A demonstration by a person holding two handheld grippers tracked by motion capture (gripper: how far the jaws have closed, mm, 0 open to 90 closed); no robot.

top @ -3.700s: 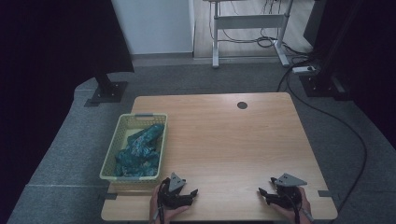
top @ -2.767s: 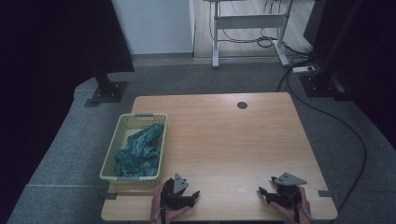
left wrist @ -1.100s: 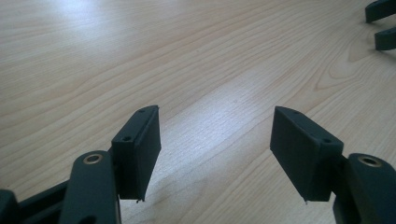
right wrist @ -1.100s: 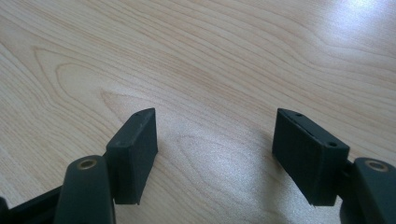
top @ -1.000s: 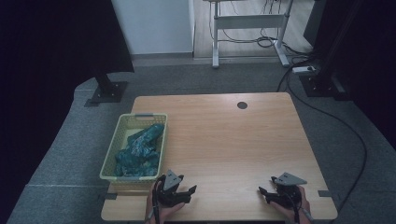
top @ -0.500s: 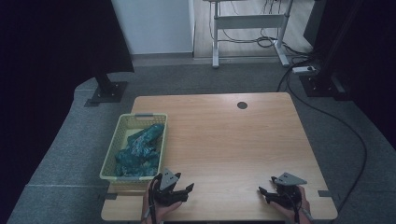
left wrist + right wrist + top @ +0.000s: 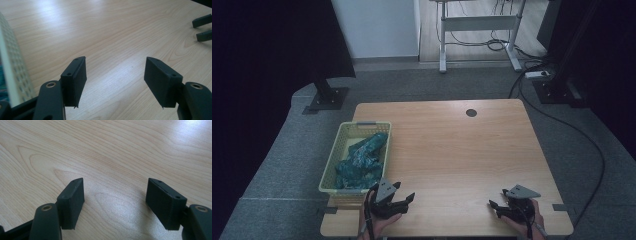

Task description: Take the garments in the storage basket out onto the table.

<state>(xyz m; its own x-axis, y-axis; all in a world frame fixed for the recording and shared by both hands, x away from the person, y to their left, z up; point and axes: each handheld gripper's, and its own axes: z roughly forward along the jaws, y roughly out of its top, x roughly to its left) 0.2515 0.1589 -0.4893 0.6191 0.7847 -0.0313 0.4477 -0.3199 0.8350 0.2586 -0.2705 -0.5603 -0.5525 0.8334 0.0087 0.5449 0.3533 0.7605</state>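
Observation:
In the high view my left gripper [image 7: 405, 192] rests low over the front left of the wooden table [image 7: 452, 145], just off the near corner of a pale green basket [image 7: 356, 125]. Crumpled teal cloth [image 7: 362, 157] lies in the basket. The left gripper view has my left gripper [image 7: 116, 75] open over bare wood, nothing between its jaws, with the basket wall [image 7: 11, 72] at its left edge. My right gripper [image 7: 496, 200] sits at the front right, held by a hand. In the right gripper view my right gripper [image 7: 115, 195] is open over bare wood.
A round cable hole [image 7: 471, 113] sits near the table's far edge. The right gripper's jaws [image 7: 203, 27] appear far off in the left gripper view. Grey floor surrounds the table; a stand base [image 7: 326, 97] and cables [image 7: 562, 125] lie beyond it.
My left gripper has shifted a little to the left and away from the front edge, closer to the basket's near corner. The right gripper has stayed put.

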